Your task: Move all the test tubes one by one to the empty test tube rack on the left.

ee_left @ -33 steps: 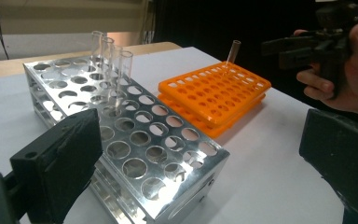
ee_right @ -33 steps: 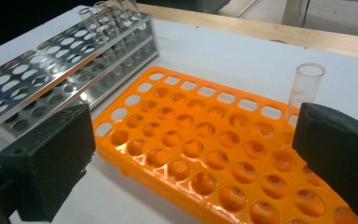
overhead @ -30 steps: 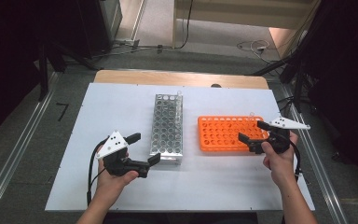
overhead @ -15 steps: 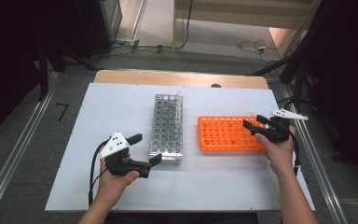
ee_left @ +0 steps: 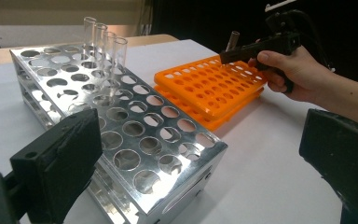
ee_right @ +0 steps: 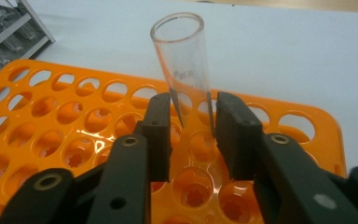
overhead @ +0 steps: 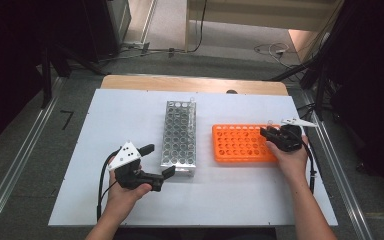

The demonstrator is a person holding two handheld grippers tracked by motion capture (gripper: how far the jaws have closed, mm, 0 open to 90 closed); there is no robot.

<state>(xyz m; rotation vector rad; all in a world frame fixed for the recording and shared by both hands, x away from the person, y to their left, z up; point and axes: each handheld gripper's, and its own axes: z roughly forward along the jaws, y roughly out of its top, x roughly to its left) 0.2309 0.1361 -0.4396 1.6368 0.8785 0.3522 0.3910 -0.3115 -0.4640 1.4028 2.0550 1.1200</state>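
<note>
Rt gripper (ee_right: 193, 135) closing on glass tube (ee_right: 182, 56) in orange rack (overhead: 242, 143).

Fingers (ee_right: 161, 133) just been narrowing, now flanking tube w/ pads seemingly at the glass (firm pinch hard to confirm). Tube stands in a hole at rack's far right end, long axis near upright, tilted slightly, rising between fingers. Lt gripper (overhead: 152, 167) spread wide, empty, beside metal rack (overhead: 180, 135) on worktop (overhead: 120, 115), well apart from tube.

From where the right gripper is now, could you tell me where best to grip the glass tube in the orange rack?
Grip the glass tube on its bare wall above the orange rack, pads on opposite sides, from the near side: it leans slightly, and its lower end sits in a hole.
</note>
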